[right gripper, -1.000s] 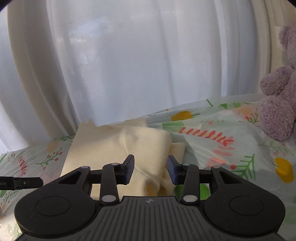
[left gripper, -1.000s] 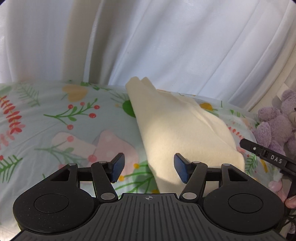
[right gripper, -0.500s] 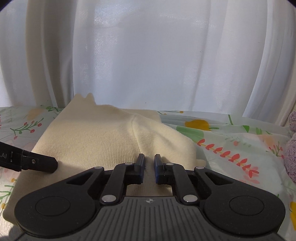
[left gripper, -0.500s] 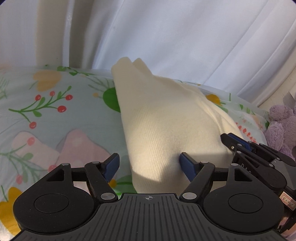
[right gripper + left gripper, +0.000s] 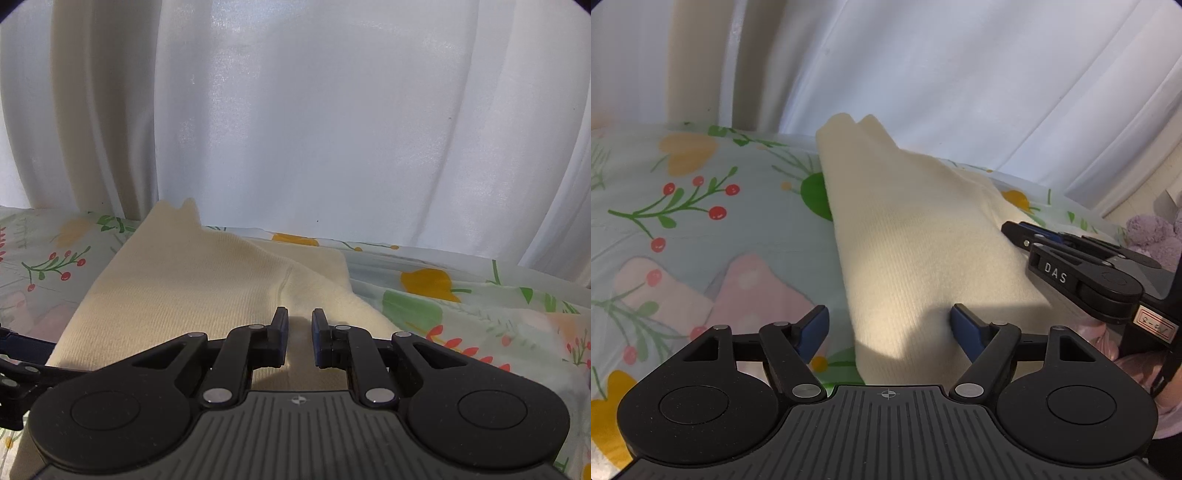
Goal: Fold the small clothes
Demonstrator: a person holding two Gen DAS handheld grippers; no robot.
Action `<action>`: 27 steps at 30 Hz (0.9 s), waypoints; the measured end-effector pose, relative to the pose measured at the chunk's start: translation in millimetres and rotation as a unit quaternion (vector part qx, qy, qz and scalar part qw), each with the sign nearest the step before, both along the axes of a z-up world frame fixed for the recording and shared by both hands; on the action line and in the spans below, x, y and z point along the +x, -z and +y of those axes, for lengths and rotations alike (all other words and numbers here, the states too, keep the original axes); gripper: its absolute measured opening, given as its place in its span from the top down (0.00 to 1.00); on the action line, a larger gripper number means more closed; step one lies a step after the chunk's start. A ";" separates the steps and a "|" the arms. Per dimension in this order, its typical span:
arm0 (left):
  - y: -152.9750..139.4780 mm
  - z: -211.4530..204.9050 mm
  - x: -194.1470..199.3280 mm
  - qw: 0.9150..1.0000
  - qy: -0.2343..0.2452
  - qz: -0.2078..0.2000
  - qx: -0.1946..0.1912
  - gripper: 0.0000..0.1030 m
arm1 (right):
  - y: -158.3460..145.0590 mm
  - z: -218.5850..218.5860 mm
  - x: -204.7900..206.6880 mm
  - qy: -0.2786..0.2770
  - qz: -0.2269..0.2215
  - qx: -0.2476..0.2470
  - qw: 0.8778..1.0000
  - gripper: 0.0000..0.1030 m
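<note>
A cream knit garment (image 5: pixel 908 236) lies folded in a long strip on the floral sheet (image 5: pixel 701 221); it also shows in the right wrist view (image 5: pixel 192 284). My left gripper (image 5: pixel 888 328) is open, its fingers straddling the garment's near end. My right gripper (image 5: pixel 298 332) is nearly shut, its pads pinching a fold of the garment at its right edge. It shows from the side in the left wrist view (image 5: pixel 1027 232), resting on the cloth.
White curtains (image 5: pixel 295 129) hang close behind the bed. A purple plush toy (image 5: pixel 1152 236) sits at the right. The floral sheet extends to the right of the garment (image 5: pixel 480 314).
My right gripper closed from open onto the garment's fold. My left gripper moved in close to the garment's near end and stayed open.
</note>
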State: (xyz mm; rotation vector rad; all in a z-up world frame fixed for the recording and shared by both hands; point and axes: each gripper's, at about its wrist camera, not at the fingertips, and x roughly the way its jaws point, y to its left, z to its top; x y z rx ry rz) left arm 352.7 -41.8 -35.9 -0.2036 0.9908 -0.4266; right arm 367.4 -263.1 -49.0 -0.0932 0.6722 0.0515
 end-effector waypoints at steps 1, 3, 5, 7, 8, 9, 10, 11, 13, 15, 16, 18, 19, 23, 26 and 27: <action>-2.5 1.0 1.0 1.000 -0.002 -0.003 -0.001 0.25 | 1.8 -2.0 3.0 0.003 0.000 -0.004 1.000 0.88; -6.9 2.7 6.0 1.000 -0.016 -0.012 -0.001 0.26 | 8.3 -7.3 8.5 0.021 0.007 -0.016 1.000 0.88; -8.4 3.4 13.0 0.999 -0.027 -0.018 0.002 0.26 | 16.4 -14.2 9.3 0.045 0.000 -0.014 0.999 0.88; -7.2 3.3 20.7 0.999 -0.036 -0.020 -0.003 0.26 | 20.9 -18.9 8.0 0.064 -0.009 -0.009 0.998 0.88; -5.7 2.7 23.1 0.999 -0.038 -0.020 -0.005 0.26 | 22.8 -22.2 7.5 0.070 -0.013 0.003 0.997 0.88; -3.0 1.2 25.4 0.999 -0.037 -0.017 -0.006 0.25 | 24.1 -25.5 6.8 0.077 -0.016 0.014 0.997 0.88; 0.0 -0.2 27.1 0.999 -0.035 -0.014 -0.009 0.24 | 24.6 -28.0 6.1 0.083 -0.018 0.022 0.996 0.88; 3.3 -1.4 28.6 0.999 -0.031 -0.012 -0.013 0.24 | 25.0 -29.2 5.7 0.085 -0.020 0.028 0.996 0.87; 9.7 -0.2 29.5 0.999 -0.025 -0.007 -0.026 0.23 | 24.4 -34.2 5.1 0.089 -0.019 0.045 0.995 0.84; 12.8 9.2 28.9 0.998 -0.025 0.007 -0.048 0.23 | 20.1 -44.4 1.4 0.100 -0.010 0.078 0.992 0.73; 12.7 14.8 28.2 0.998 -0.024 0.013 -0.058 0.23 | 13.6 -53.6 -5.8 0.111 -0.002 0.103 0.989 0.62; 11.6 33.7 26.2 0.995 -0.013 0.026 -0.091 0.27 | 3.3 -74.4 -25.7 0.126 0.004 0.158 0.979 0.43; 11.3 41.8 25.6 0.994 -0.011 0.030 -0.104 0.27 | 0.3 -91.3 -40.5 0.134 0.008 0.200 0.971 0.40; 13.0 58.3 29.6 0.988 -0.004 0.043 -0.149 0.27 | 11.8 -145.6 -67.6 0.133 0.057 0.339 0.930 0.40; 18.6 52.1 35.8 0.981 0.005 0.061 -0.185 0.27 | 23.0 -157.3 -69.2 0.110 0.089 0.379 0.914 0.40; 22.0 47.8 38.2 0.979 0.008 0.067 -0.192 0.28 | 26.8 -157.4 -66.9 0.105 0.097 0.383 0.913 0.40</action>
